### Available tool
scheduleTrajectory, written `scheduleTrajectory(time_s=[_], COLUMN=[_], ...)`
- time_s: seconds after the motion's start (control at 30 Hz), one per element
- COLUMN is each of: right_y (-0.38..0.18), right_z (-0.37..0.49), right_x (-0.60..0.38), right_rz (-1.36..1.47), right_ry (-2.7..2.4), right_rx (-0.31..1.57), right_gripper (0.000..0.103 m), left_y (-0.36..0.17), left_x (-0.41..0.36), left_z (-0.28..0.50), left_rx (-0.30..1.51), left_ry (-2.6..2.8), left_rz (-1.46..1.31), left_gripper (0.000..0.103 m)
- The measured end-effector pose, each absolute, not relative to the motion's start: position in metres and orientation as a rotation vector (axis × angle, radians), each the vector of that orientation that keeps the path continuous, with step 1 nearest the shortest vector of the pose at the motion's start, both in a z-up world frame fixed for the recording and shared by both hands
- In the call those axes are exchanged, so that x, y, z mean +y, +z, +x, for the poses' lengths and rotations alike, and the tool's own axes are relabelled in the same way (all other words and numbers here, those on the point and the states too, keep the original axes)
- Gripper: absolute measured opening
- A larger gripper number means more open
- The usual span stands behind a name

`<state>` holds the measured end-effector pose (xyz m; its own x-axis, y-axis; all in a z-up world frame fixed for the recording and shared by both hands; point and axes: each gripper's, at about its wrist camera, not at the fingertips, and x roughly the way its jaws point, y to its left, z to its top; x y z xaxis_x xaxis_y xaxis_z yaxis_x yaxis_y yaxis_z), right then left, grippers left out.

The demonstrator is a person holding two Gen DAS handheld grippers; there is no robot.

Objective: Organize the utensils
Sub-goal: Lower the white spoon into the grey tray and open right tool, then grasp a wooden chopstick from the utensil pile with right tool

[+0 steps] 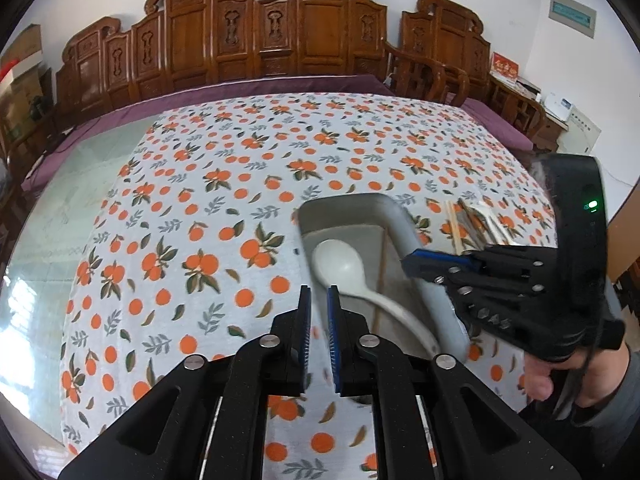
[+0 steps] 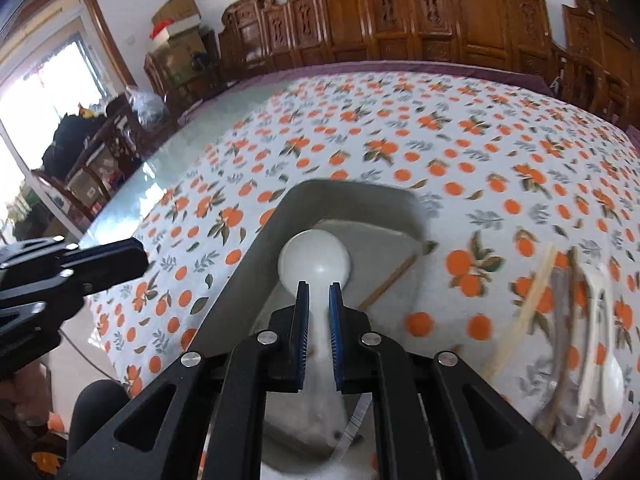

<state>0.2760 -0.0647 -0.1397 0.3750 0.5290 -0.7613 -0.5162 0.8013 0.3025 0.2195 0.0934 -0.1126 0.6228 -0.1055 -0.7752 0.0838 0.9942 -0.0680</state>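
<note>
Right wrist view: the right gripper (image 2: 319, 292) is seen nearly closed, its blue pads clamped on the handle of a white, glossy ceramic soup spoon (image 2: 315, 261). The spoon is held over a grey rectangular plastic tray (image 2: 256, 240) on the orange-print tablecloth (image 2: 440, 128), bowl end low inside the tray. Its long axis runs straight away from the gripper, bowl pointing to the far end of the tray, handle back between the jaws. One light wooden chopstick (image 2: 386, 282) is noted lying in the tray to the right.

Judged stiff, smooth, fairly slippery and breakable; best gripped mid-handle and set down gently, not dropped.

Remaining utensils (image 2: 576, 344), blurred, lie in a pile on the cloth to the right of the tray.

Left wrist view: the left gripper (image 1: 319, 300) is narrowly parted, nothing held, hovering just beside the tray's left wall.
</note>
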Motion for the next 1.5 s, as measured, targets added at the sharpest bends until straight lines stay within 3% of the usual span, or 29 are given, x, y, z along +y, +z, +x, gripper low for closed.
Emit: scheduleTrajectory(time_s=[0.13,0.37,0.47,0.6,1.13,1.5], right_y=[-0.128,-0.125,-0.136,-0.152,-0.205,-0.207], right_z=[0.271,0.275,0.282,0.293,0.306,0.306], right_x=[-0.103,-0.177,-0.200,-0.214,-0.207,-0.217], right_rz=[0.012,-0.008,0.009,0.021,-0.052,0.003], right_ry=[0.632,0.524,0.484,0.465,0.446,0.444], right_rx=[0.934,0.894,0.911,0.938,1.036,1.048], right_gripper=[0.012,0.012,0.012,0.020,0.020,0.010], left_y=[-0.106,-0.100,-0.101,-0.106,-0.125,-0.128], left_x=[0.074,0.039,0.029,0.017,-0.005,-0.018], left_z=[0.218,0.219,0.223,0.231,0.255,0.256], left_rx=[0.874,0.851,0.855,0.867,0.904,0.912], left_ry=[-0.142,-0.191,-0.202,-0.215,-0.237,-0.244], left_rz=[-0.017,0.001,0.000,0.005,0.007,0.026], left_gripper=[0.020,0.048,0.049,0.049,0.049,0.049])
